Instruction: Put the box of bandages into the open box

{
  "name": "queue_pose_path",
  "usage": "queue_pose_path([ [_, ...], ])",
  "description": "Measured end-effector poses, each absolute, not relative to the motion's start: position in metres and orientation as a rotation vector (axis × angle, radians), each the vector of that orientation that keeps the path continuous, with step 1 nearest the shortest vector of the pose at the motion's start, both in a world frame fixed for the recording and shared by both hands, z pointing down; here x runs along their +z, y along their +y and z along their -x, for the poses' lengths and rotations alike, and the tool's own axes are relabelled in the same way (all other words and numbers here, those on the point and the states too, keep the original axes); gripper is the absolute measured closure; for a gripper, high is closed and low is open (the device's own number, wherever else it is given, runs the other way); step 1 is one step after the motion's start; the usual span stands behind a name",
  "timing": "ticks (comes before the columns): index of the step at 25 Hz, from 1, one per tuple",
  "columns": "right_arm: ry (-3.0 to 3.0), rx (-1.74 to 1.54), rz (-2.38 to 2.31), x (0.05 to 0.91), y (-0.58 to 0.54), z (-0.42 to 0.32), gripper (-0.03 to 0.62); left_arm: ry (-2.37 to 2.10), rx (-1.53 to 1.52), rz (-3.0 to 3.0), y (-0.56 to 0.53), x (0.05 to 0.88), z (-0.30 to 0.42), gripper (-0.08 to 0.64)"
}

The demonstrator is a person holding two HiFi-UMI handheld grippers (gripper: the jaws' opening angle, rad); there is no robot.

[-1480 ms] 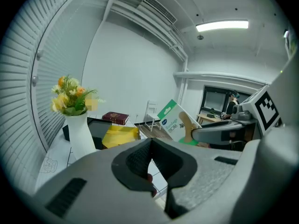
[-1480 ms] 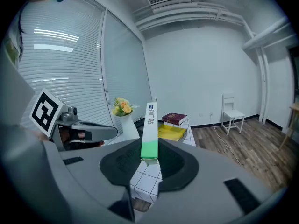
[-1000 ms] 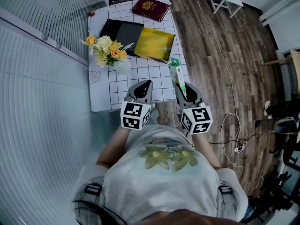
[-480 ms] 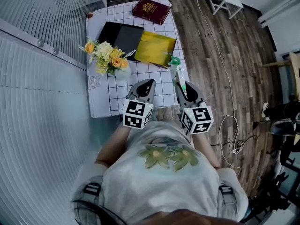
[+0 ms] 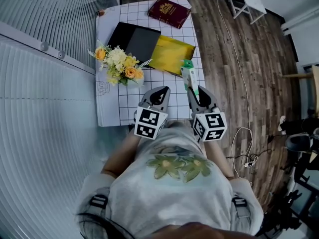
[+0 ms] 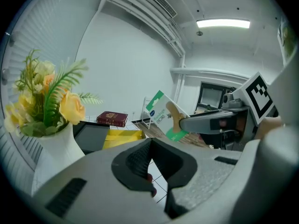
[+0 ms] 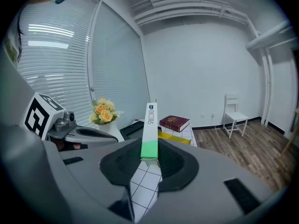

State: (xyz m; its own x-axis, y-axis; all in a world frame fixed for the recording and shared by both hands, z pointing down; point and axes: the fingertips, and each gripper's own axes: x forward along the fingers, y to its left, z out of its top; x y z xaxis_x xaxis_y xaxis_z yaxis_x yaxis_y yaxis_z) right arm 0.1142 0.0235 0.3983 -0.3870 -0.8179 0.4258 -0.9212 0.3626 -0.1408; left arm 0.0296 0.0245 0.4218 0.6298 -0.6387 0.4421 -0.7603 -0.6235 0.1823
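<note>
Right gripper view: bandage box edge clamped; left gripper view: face.

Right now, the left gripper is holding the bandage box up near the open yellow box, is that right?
No, the right gripper holds the bandage box, clamped between its jaws in the right gripper view. The left gripper is shut and empty. The bandage box is indeed near the open yellow box.
</note>
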Motion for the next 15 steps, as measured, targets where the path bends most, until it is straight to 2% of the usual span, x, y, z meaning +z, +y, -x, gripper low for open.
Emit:
queue_pose_path([
  [15, -2.348, 0.549, -1.507, 0.417, -0.013, -0.098, 0.502, -1.081, 0.531, -2.483, 0.002, 0.446, -0.026, 0.554],
])
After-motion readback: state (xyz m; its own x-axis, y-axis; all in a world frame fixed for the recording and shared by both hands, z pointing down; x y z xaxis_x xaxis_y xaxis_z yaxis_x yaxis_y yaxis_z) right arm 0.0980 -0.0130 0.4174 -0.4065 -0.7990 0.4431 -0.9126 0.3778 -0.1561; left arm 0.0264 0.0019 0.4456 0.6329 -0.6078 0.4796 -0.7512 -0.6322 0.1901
